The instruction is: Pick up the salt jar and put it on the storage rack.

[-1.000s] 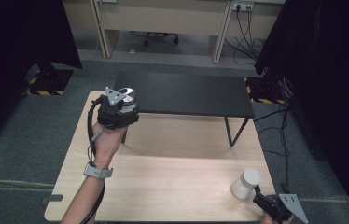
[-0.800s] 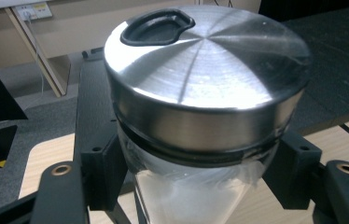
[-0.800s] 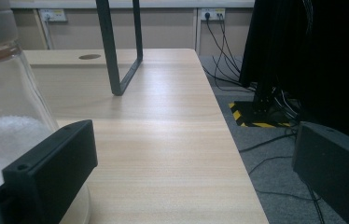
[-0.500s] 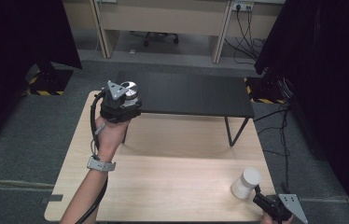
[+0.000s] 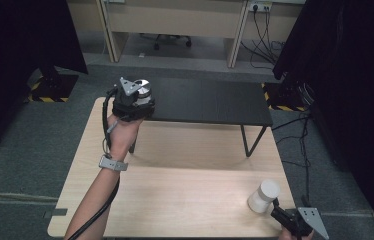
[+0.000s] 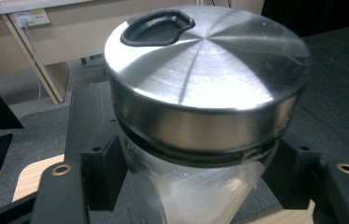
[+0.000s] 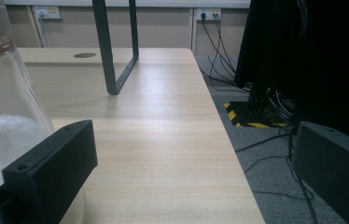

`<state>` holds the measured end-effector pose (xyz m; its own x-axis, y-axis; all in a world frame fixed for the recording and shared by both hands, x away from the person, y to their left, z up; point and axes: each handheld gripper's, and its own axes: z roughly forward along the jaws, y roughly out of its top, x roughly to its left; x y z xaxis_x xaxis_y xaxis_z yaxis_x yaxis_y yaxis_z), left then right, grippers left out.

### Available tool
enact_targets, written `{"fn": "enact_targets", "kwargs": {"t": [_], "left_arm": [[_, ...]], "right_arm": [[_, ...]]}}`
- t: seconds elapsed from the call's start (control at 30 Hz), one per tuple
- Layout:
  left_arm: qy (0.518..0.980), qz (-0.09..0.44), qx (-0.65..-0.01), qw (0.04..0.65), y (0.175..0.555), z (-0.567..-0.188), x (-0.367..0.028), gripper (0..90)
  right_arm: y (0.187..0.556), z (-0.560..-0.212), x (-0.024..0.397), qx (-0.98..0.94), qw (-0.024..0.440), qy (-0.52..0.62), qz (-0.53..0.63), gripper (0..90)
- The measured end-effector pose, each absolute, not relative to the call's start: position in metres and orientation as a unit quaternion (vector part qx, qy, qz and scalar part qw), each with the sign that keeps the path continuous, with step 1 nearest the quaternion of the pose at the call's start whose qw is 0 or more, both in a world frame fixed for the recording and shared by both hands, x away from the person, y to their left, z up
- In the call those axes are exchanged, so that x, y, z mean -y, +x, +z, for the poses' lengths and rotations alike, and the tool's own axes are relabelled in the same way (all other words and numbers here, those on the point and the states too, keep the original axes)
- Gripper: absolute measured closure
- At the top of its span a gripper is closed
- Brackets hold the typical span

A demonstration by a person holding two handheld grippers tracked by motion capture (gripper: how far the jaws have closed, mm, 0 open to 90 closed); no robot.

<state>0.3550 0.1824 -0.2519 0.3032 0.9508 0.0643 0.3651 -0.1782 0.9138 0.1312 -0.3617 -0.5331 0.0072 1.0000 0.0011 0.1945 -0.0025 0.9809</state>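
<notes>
the left gripper (image 5: 134, 100) clamps its black jaws on a clear glass jar (image 6: 196, 196) just under a round brushed-steel lid (image 6: 205, 74) with a black thumb tab, white powder inside. since half a second ago it has moved slightly further over the low black shelf (image 5: 210, 100). the right gripper (image 5: 295, 220) stands wide apart, unmoved, beside a white-capped jar (image 5: 264, 196) at the near right corner. pale wood-grain table (image 5: 190, 195), grey carpet, black curtains.

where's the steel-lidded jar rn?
In the high view the steel-lidded jar sits far left, between the left gripper jaws, at the black shelf's left end.
</notes>
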Motion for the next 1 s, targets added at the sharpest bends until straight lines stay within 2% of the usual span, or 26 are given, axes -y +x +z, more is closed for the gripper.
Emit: {"fn": "enact_targets", "kwargs": {"t": [0.57, 1.0], "left_arm": [[0.692, 0.341, -0.478, 0.420, 0.393, -0.251, -0.175, 31.1], [0.695, 0.333, -0.480, 0.419, 0.401, -0.251, -0.175, 31.1]], "right_arm": [[0.133, -0.532, 0.357, -0.538, 0.455, 0.558, 0.439, 0.2], [0.134, -0.532, 0.355, -0.539, 0.458, 0.559, 0.433, 0.2]]}}
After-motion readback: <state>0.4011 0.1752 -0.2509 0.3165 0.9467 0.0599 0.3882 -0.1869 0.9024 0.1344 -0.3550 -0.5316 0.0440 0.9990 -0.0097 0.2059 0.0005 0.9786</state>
